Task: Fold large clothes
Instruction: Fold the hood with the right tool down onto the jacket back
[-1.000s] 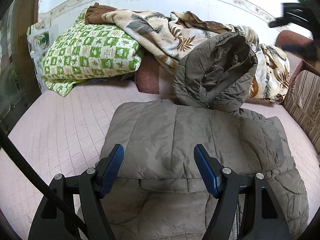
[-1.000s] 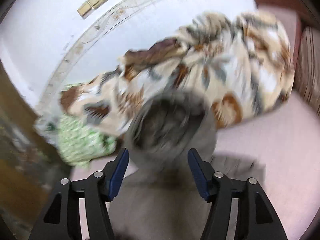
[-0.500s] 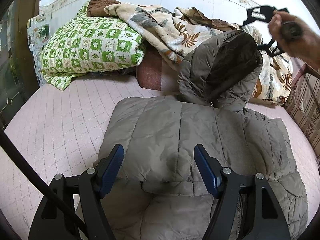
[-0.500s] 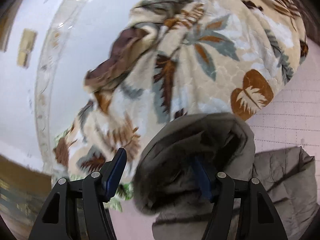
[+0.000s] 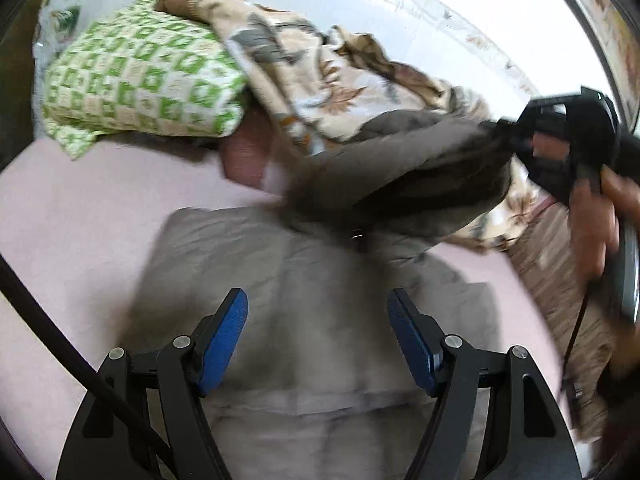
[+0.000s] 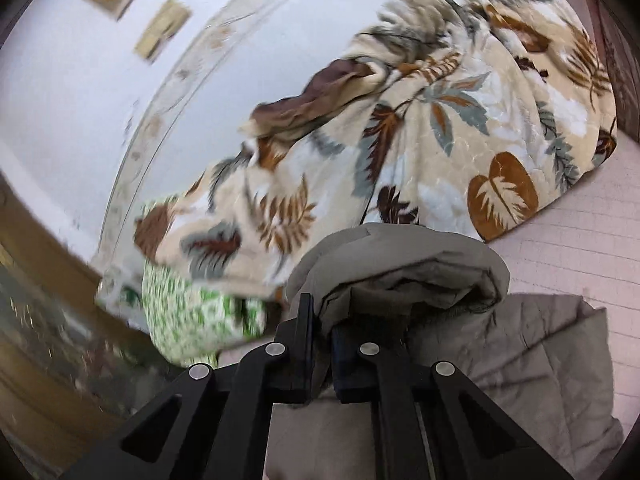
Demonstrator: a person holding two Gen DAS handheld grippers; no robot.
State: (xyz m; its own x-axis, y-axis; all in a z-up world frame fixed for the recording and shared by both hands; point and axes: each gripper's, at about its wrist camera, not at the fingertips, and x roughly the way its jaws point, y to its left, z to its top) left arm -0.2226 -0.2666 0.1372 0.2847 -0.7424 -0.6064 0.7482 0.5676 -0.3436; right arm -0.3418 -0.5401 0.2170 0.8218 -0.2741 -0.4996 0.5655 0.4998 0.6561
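A bed with a pale pink quilted cover (image 5: pixel 92 216) fills the near ground. At its far end lie a green-checked pillow (image 5: pixel 140 80) on the left and a leaf-patterned blanket (image 6: pixel 440 128). Behind stands a white wall (image 6: pixel 80 92) with a patterned border strip.

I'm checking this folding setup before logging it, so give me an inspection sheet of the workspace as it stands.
Surface: pink quilted bed cover, bare on the left.
Job's things: grey padded jacket lies flat; its hood is lifted.
Clutter: leaf-print blanket and green checked pillow piled along the wall; reddish cushion under them.
Grippers: left gripper open above the jacket, holding nothing; right gripper has just closed on the hood's edge, a hand holding it.
Cables: black cable crossing the lower left.
Surroundings: white wall with a patterned border; striped fabric at right.
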